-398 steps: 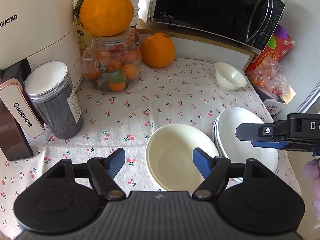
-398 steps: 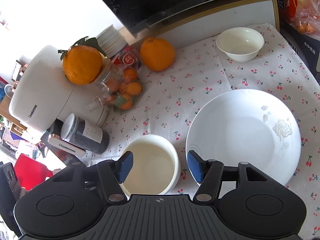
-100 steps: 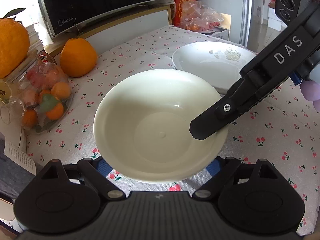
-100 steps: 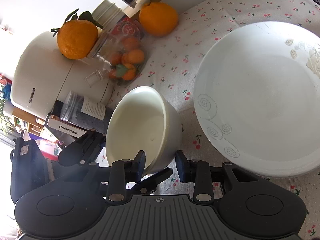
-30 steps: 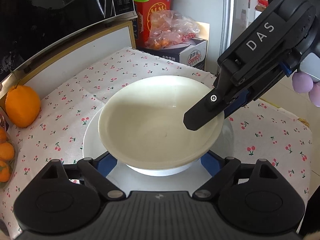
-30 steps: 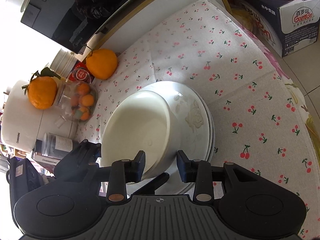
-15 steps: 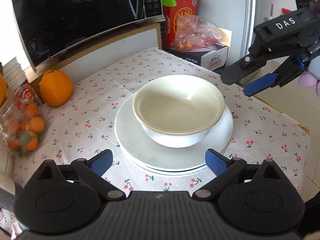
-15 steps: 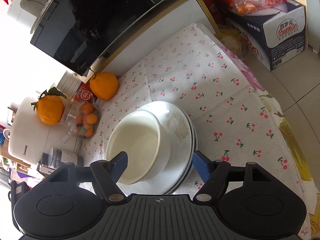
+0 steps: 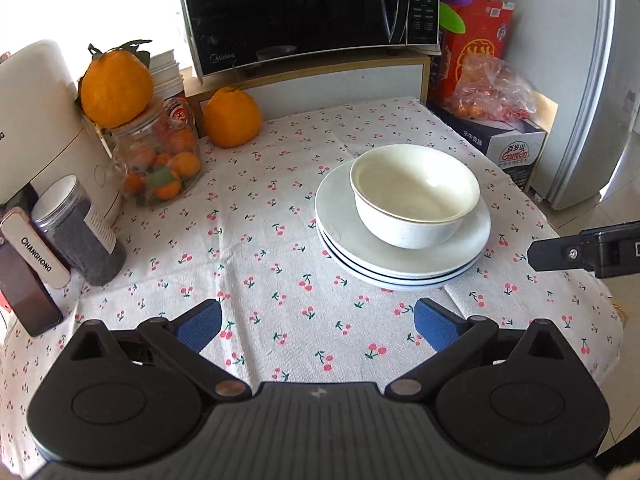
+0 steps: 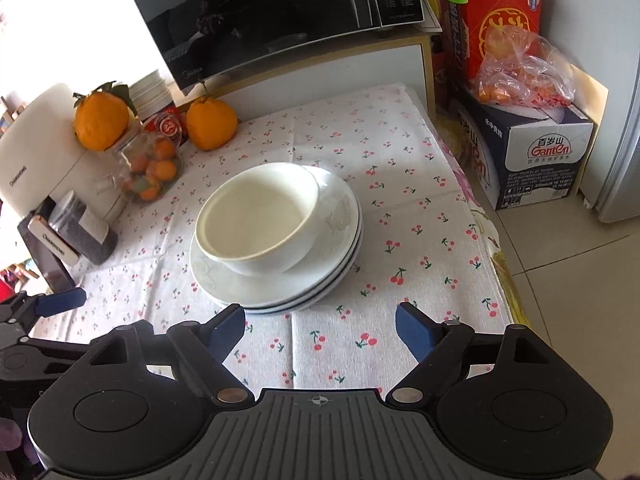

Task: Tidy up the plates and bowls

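A cream bowl (image 9: 414, 194) sits upright on a stack of white plates (image 9: 340, 220) on the cherry-print tablecloth. It looks like two bowls nested, by the double rim. The bowl (image 10: 256, 220) and the plates (image 10: 340, 208) also show in the right wrist view. My left gripper (image 9: 316, 324) is open and empty, pulled back near the table's front edge. My right gripper (image 10: 320, 330) is open and empty, in front of the stack. One of its fingers (image 9: 560, 254) shows at the right of the left wrist view.
A glass jar of small oranges (image 9: 160, 164) with a big orange on top, a second orange (image 9: 230, 118), a dark jar (image 9: 80, 232) and a white appliance (image 9: 36, 120) stand at the left. A microwave (image 9: 304, 12) is behind. Boxes and a fridge stand to the right.
Both grippers have let go of the bowl on the plate stack and have backed away toward the table's front edge, jaws wide open.
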The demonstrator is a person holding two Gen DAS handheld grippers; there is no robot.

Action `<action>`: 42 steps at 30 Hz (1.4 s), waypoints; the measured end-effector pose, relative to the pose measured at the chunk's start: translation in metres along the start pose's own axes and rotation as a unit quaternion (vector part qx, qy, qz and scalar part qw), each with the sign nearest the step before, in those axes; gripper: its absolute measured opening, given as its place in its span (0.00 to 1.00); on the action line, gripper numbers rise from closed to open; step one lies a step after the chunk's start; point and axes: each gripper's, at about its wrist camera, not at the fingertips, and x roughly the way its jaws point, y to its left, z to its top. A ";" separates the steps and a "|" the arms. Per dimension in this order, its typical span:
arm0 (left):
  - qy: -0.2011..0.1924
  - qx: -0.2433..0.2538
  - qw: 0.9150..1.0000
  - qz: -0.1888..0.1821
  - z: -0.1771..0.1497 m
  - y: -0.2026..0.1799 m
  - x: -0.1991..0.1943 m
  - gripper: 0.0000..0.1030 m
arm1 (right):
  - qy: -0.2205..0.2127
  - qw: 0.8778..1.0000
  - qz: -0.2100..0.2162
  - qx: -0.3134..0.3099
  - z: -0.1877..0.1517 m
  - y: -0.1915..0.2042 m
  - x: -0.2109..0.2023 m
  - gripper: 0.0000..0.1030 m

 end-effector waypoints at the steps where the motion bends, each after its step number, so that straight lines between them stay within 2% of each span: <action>1: 0.001 -0.004 1.000 0.005 -0.003 -0.002 -0.002 1.00 | -0.003 1.000 -0.004 -0.002 -0.004 0.002 -0.001 0.85; 6: 0.019 -0.026 0.999 0.018 -0.017 -0.010 0.000 1.00 | -0.007 1.000 -0.025 -0.003 -0.024 0.006 0.002 0.87; 10: 0.031 -0.027 0.999 0.018 -0.024 -0.016 0.006 1.00 | -0.011 0.999 -0.037 -0.031 -0.030 0.014 0.007 0.87; 16: 0.037 -0.066 0.997 0.026 -0.027 -0.011 0.009 1.00 | -0.005 0.998 -0.055 -0.019 -0.032 0.011 0.017 0.87; 31: 0.025 -0.086 0.995 0.052 -0.025 -0.008 0.008 1.00 | -0.011 0.997 -0.058 -0.051 -0.035 0.022 0.022 0.87; 42: 0.030 -0.089 0.994 0.050 -0.025 -0.006 0.010 1.00 | -0.009 0.997 -0.057 -0.051 -0.035 0.023 0.024 0.87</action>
